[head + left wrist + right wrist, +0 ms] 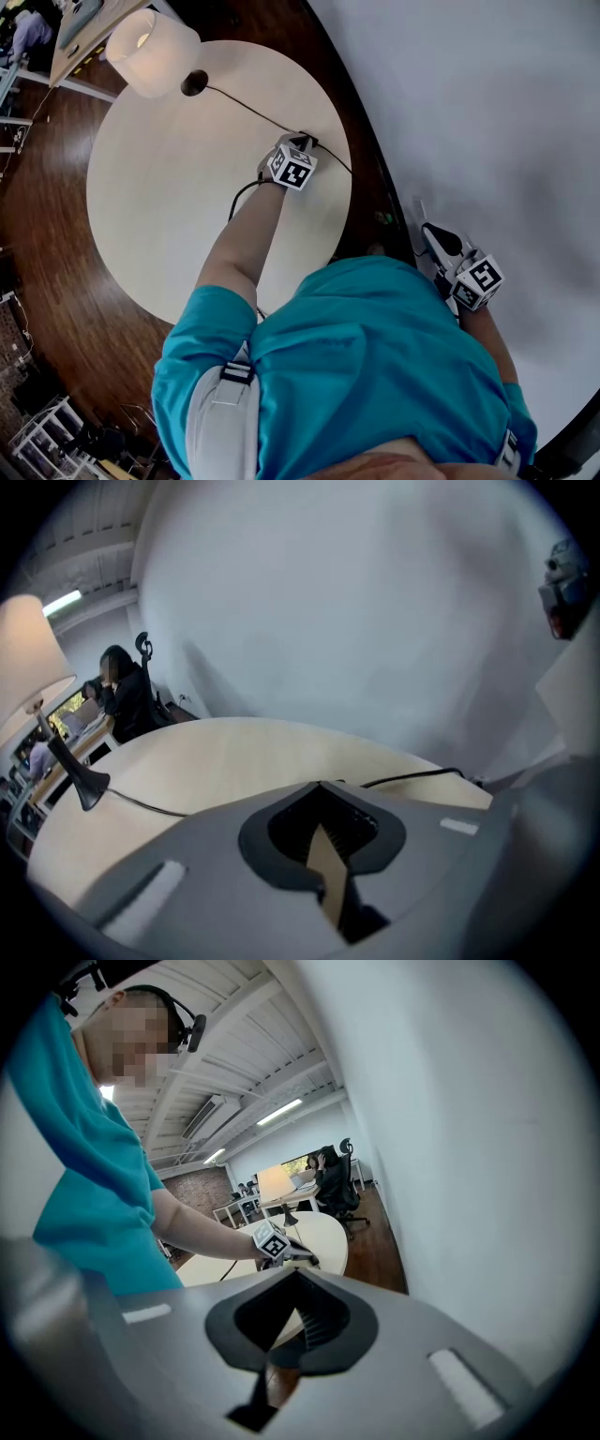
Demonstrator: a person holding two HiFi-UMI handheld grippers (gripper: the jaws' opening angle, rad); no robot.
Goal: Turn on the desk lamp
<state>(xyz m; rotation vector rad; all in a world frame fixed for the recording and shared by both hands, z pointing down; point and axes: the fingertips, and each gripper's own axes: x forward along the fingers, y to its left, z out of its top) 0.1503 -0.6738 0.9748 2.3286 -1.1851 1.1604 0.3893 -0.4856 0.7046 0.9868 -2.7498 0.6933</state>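
Round table (169,216) sits under your left gripper (305,141). White wall (487,112) is close on its right. The lamp (150,52) stands well ahead and to the left of that gripper, at the table's far edge, and its shade looks bright. A seated person (127,700) is beyond it. The cord (246,107) runs from the lamp base to the left gripper's tips. Left jaws are together, tips at the cord; can't tell if they pinch it. Your right gripper (428,231) is off the table by the wall, jaws together, empty.
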